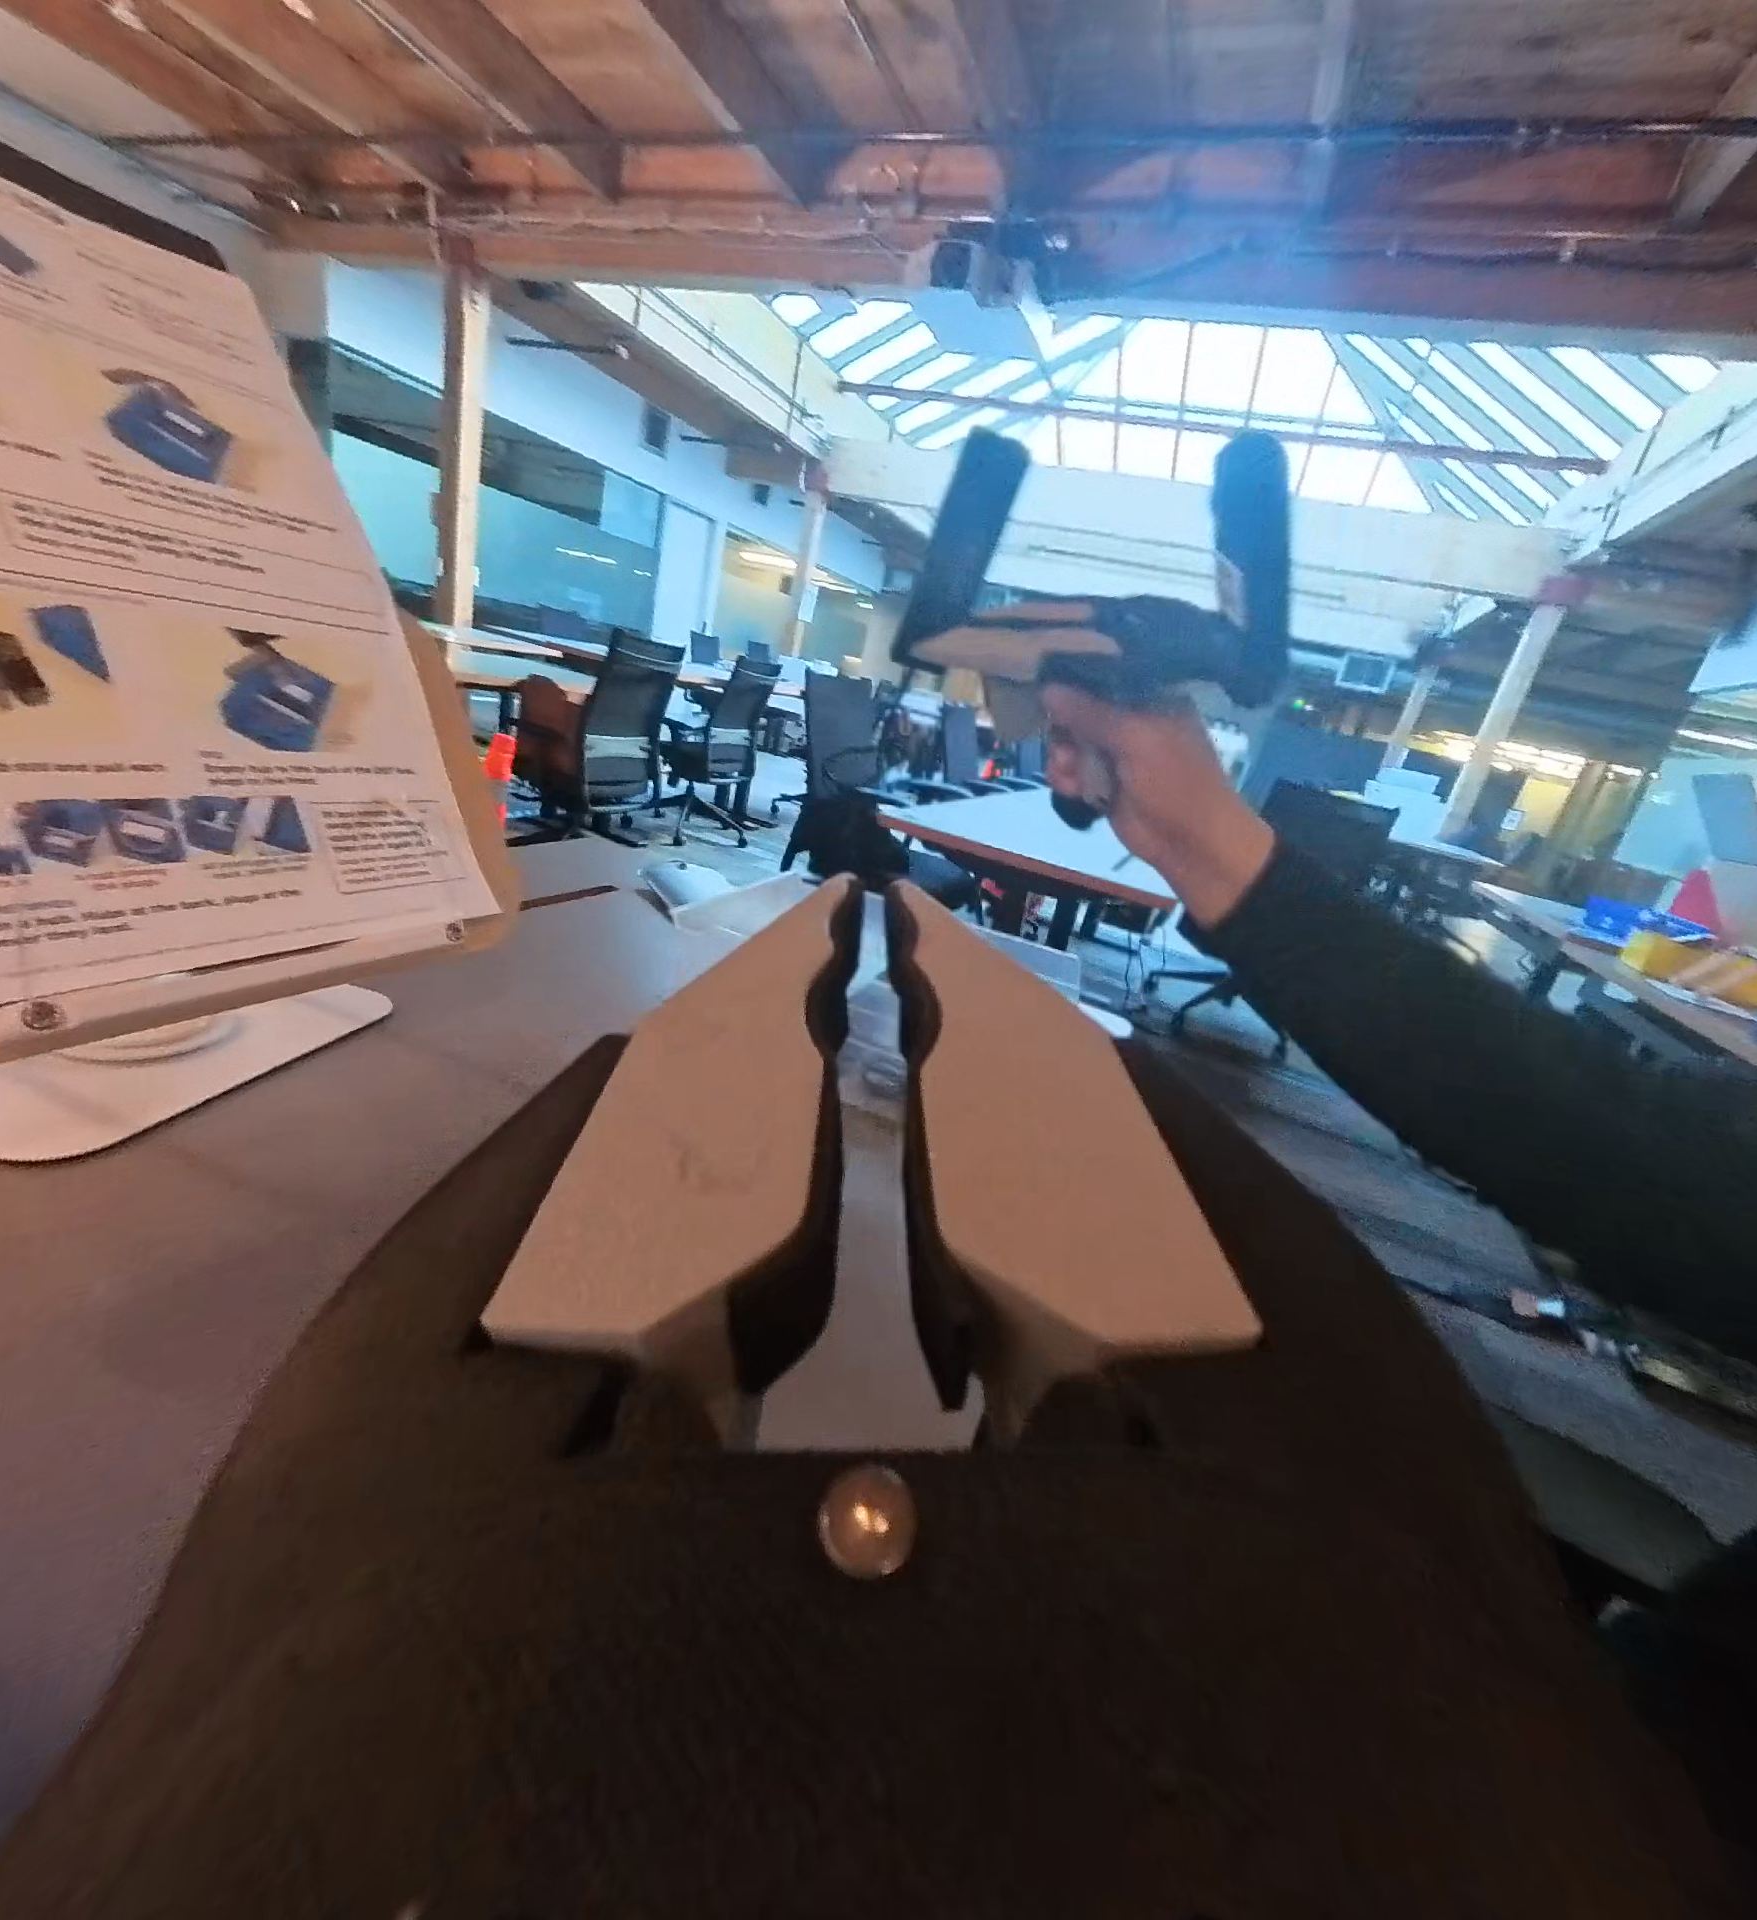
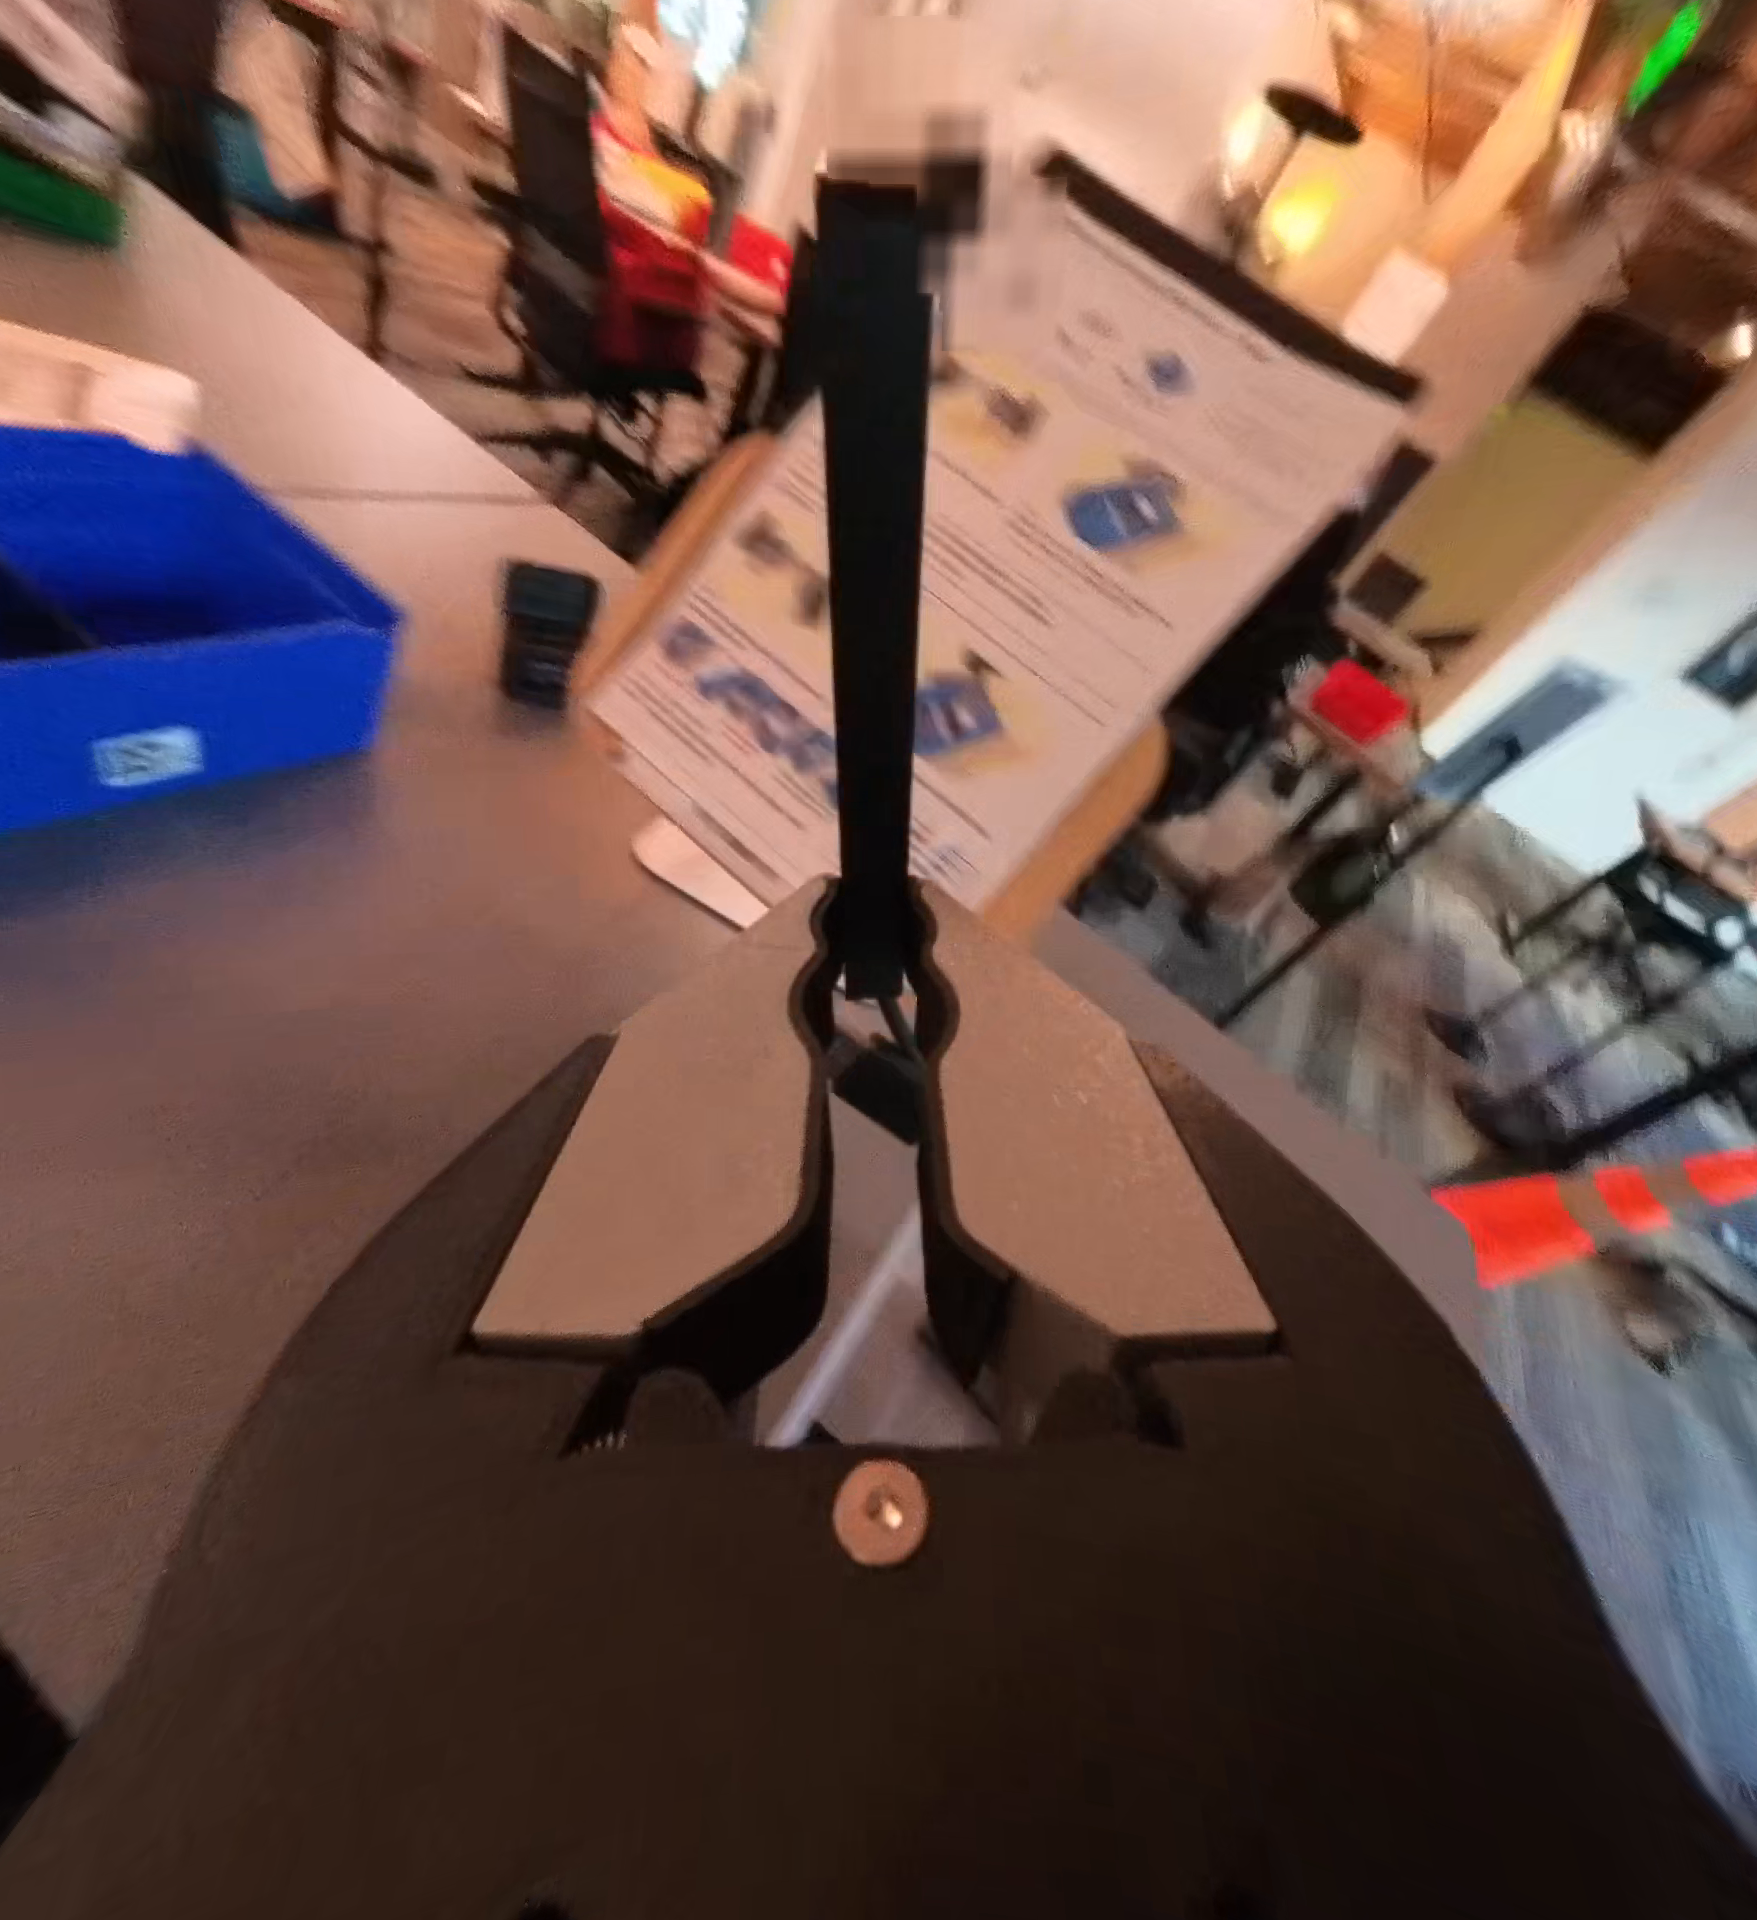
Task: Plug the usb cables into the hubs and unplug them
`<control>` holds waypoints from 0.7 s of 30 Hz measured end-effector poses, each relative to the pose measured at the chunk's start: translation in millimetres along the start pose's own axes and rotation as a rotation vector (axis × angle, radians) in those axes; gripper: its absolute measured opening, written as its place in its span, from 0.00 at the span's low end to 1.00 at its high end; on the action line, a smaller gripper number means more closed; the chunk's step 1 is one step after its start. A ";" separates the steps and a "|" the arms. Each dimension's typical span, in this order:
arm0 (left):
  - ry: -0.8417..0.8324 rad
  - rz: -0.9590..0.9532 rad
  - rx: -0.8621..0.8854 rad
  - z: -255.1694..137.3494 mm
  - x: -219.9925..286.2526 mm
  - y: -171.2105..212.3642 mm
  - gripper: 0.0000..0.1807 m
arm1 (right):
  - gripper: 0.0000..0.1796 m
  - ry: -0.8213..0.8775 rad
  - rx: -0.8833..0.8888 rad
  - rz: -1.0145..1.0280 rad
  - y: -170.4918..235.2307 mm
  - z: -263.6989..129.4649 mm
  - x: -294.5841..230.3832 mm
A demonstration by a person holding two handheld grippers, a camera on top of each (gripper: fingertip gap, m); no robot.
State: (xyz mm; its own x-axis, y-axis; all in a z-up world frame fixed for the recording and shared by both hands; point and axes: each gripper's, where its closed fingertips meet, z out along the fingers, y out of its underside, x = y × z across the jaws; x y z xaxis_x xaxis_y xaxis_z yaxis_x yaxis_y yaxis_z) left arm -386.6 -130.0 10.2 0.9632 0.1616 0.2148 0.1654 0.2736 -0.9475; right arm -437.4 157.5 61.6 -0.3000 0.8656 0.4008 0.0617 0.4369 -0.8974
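Observation:
My right gripper [image 2: 872, 914] is shut on the lower end of a long black usb hub [image 2: 874, 571], seen edge-on and standing up from the fingertips. A black cable with a plug [image 2: 879, 1075] hangs from the hub between the fingers. In the left wrist view the right gripper [image 1: 957, 649] is held up in a person's hand [image 1: 1134, 790], above the table's far edge, with the black hub [image 1: 967, 540] rising from its fingers. My left gripper [image 1: 876, 899] is shut with nothing between its fingertips. It points over the grey table [image 1: 230, 1195].
A printed instruction sheet on a white stand [image 1: 126, 582] is at the left, and also shows in the right wrist view [image 2: 1061, 540]. A blue bin [image 2: 126, 644] and a small black object [image 2: 547, 644] sit on the table. Office chairs and desks lie beyond. My hands' fingertips stand some 30 cm from each other.

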 end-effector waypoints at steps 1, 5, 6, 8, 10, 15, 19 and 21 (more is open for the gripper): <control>-0.003 0.010 -0.018 4.0 2.0 4.2 0.06 | 0.04 0.009 -0.035 0.036 13.8 4.8 22.2; -0.013 0.079 -0.110 18.2 6.7 24.6 0.15 | 0.04 -0.005 -0.182 0.163 96.5 29.7 65.6; -0.013 0.088 -0.130 20.7 7.2 29.3 0.16 | 0.04 -0.014 -0.265 0.189 127.6 36.4 68.8; -0.017 0.100 -0.163 23.7 6.1 36.8 0.16 | 0.13 0.028 -0.460 0.237 191.2 42.7 79.4; -0.028 0.105 -0.193 23.8 2.7 42.9 0.17 | 0.13 0.095 -0.581 0.278 230.7 39.3 90.5; -0.068 0.104 -0.247 15.5 -11.2 48.5 0.20 | 0.19 0.029 -0.489 0.407 209.5 26.7 79.8; -0.183 0.167 -0.290 -1.2 -38.2 46.5 0.25 | 0.26 -0.154 -0.312 0.429 157.1 -0.9 27.7; -0.262 0.175 -0.336 -17.9 -57.0 47.0 0.31 | 0.32 -0.212 -0.245 0.407 141.8 -20.9 -1.9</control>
State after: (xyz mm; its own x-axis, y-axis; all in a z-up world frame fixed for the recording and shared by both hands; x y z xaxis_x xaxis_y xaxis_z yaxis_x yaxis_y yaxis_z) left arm -430.0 -143.3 -50.8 0.9039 0.4241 0.0564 0.1063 -0.0948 -0.9898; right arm -408.1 222.9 -62.5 -0.3900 0.9199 -0.0401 0.4269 0.1421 -0.8931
